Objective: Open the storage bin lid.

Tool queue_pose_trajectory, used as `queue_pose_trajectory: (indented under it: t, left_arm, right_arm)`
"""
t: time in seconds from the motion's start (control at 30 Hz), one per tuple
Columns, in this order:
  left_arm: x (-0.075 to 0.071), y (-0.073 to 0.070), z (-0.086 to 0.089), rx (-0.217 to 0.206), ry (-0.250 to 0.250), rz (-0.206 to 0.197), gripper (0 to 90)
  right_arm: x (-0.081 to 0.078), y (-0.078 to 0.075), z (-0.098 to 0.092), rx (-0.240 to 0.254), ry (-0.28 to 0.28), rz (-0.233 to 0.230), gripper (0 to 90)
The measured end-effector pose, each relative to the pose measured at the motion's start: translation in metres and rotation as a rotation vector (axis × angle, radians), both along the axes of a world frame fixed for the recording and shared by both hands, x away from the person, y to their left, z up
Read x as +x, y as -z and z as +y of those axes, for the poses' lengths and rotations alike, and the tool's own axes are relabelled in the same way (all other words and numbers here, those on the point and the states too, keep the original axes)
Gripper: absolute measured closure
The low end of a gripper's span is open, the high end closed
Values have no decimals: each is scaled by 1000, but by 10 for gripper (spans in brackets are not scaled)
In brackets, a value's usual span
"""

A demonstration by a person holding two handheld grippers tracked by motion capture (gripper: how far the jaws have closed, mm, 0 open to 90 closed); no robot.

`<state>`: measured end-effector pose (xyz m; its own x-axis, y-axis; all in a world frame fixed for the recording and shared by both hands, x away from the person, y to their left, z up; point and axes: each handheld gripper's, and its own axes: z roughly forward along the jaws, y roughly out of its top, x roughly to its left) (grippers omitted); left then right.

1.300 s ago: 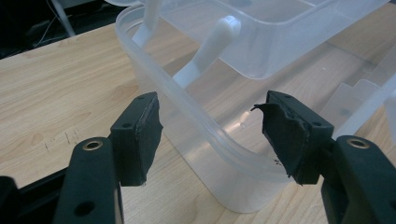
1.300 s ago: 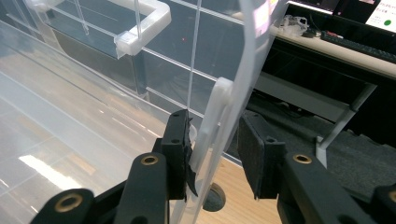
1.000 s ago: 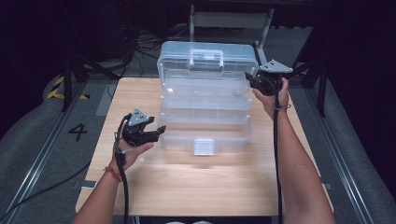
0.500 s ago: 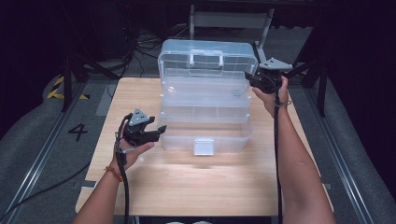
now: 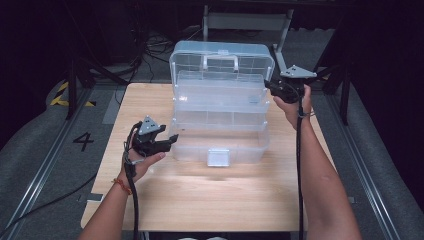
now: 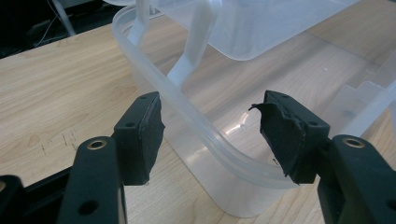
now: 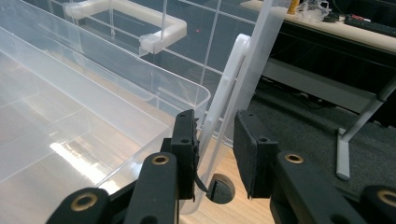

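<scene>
From above, a clear tiered box (image 5: 220,115) stands open mid-surface (image 5: 210,200). The left tool (image 6: 210,135) gapes wide astride the bottom tray's rim (image 6: 196,126). The right tool (image 7: 215,154), part open, straddles the white hinge arm (image 7: 229,84), unclamped.

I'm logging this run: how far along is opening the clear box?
Done: the clear plastic tiered toolbox has its lid upright and trays stepped back. In hand: the left gripper straddles the bottom bin's rim, jaws open; the right gripper brackets the white hinge arm, not visibly clamped. Left: whatever follows; the trays look empty.
</scene>
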<state>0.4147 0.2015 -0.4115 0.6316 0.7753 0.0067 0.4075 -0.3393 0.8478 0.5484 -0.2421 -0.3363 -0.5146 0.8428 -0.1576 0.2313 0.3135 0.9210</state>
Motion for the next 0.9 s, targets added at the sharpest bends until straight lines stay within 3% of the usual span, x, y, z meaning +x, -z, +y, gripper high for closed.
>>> queue_pose_trajectory:
  t: [0.37,0.5,0.7,0.9]
  left_arm:
    - [1,1,-1,-11,1,6,393]
    - [1,1,0,-11,4,6,394]
    - [1,1,-1,-14,6,10,393]
    - [1,1,-1,-23,7,13,397]
  right_arm:
    - [4,5,3,-8,21,13,682]
    - [5,9,-1,28,18,27,704]
    - [6,16,-2,-14,13,60,728]
    - [5,23,-1,-26,1,75,763]
